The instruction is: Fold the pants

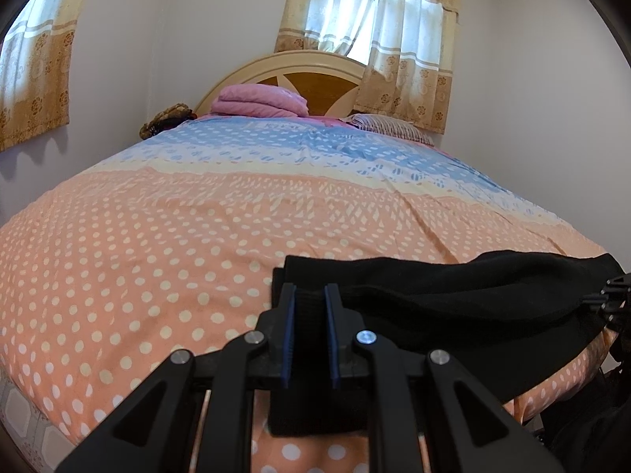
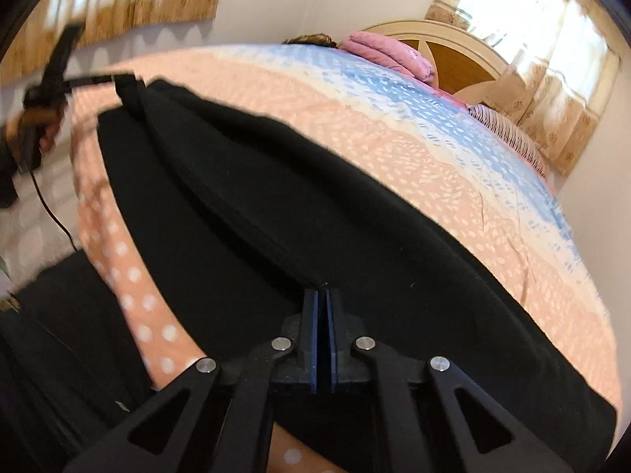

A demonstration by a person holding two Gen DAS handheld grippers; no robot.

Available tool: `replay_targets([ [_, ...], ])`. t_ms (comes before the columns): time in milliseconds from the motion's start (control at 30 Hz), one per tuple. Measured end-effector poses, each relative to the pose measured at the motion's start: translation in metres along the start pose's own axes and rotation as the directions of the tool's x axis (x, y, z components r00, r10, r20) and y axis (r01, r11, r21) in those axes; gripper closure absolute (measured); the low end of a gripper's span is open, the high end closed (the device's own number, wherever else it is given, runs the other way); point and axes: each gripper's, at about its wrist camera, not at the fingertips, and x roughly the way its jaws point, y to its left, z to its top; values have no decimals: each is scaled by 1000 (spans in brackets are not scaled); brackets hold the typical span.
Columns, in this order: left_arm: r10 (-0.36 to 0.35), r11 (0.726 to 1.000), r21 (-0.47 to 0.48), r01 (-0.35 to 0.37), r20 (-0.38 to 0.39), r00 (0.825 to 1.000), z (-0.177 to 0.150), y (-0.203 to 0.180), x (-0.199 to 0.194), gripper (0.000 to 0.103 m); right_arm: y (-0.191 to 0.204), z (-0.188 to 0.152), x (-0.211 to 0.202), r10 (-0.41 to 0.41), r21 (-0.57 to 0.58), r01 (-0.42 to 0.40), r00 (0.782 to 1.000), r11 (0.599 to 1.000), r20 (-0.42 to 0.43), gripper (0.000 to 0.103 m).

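1. Left wrist view: the left gripper [image 1: 309, 295] was clamped on a folded edge of the black pants [image 1: 453, 299], with cloth showing between its blue pads [image 1: 288, 339]; the jaws stood only narrowly apart, pinched on that fabric.
2. The pants lay along the near edge of the bed [image 1: 157, 236], stretching from the left gripper toward the near right corner, part of them hanging over the edge.
3. In the right wrist view the right gripper [image 2: 324, 295] had its pads pressed together at a seam of the pants [image 2: 276, 197]. Whether cloth was actually caught between them I could not tell.
4. Far off in that view, a hand [image 2: 37, 130] held the other gripper at the far end of the garment.
5. The pants looked plain black, matte and fleecy, doubled lengthwise with a long seam running across them.
6. I judged them soft, limp and light, not slippery, so they would sag between two grips. Hems, waistband or seam edges seemed the best places to take hold.
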Motion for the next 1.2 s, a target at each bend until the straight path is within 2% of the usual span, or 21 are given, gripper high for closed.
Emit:
replay_targets([
  [200,-25,1000,8,25,25,999,-1,1,-17,87,5,-1,-41,1,-20,0,998,1000,64,100],
  [433,-47,998,-28,47,-10,999,-30,10,-27,87,24,-30,-10,34,-51,-36,999,998,-37,100],
  [600,-52,998,-37,52,-6,999,-33,11,-31,87,20,-28,-15,39,-41,-40,999,998,-24,100],
  [700,-52,998,-40,52,-9,999,-34,12,-28,87,24,-33,-8,32,-72,-36,998,997,-62,100],
  [867,-23,999,-42,21,-30,999,-45,20,-32,86,29,-40,-12,13,-91,-19,998,996,-65,100],
  [1033,16,993,-114,-19,-21,1000,-49,41,-42,86,24,-35,-24,30,-69,-32,999,997,-35,100],
  [1200,1,989,-146,2,21,1000,-45,42,-51,87,26,-40,-19,28,-78,-33,998,996,-57,100],
])
